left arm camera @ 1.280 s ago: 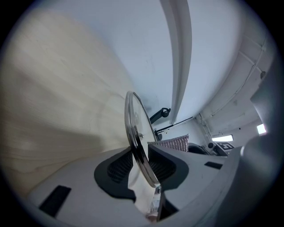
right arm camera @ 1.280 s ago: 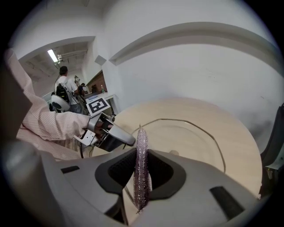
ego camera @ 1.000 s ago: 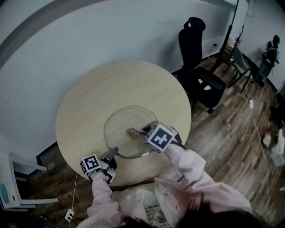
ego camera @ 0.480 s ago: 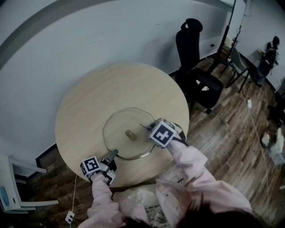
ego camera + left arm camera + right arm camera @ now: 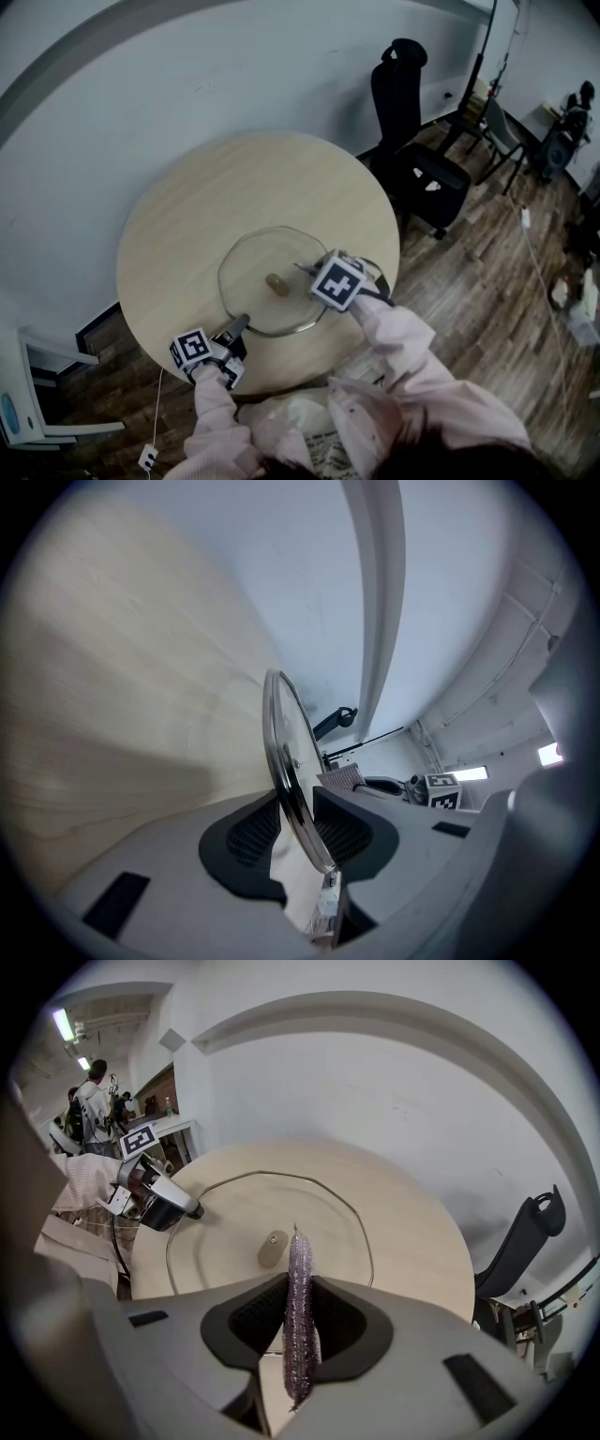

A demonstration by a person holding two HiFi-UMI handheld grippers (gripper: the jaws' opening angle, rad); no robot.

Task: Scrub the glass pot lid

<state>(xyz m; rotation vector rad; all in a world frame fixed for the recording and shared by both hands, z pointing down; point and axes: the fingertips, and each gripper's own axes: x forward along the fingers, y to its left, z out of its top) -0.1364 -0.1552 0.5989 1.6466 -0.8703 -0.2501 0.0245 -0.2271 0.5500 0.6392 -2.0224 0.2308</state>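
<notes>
My left gripper (image 5: pixel 239 324) clamps the glass pot lid (image 5: pixel 258 258) at 7 o'clock to steady it. My right gripper (image 5: pixel 306 273) pinches a scrub pad (image 5: pixel 298 1307) for rubbing.

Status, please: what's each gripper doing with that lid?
Left gripper shut on lid rim. Right gripper shut on scrubber, above lid. Nothing in the way.
</notes>
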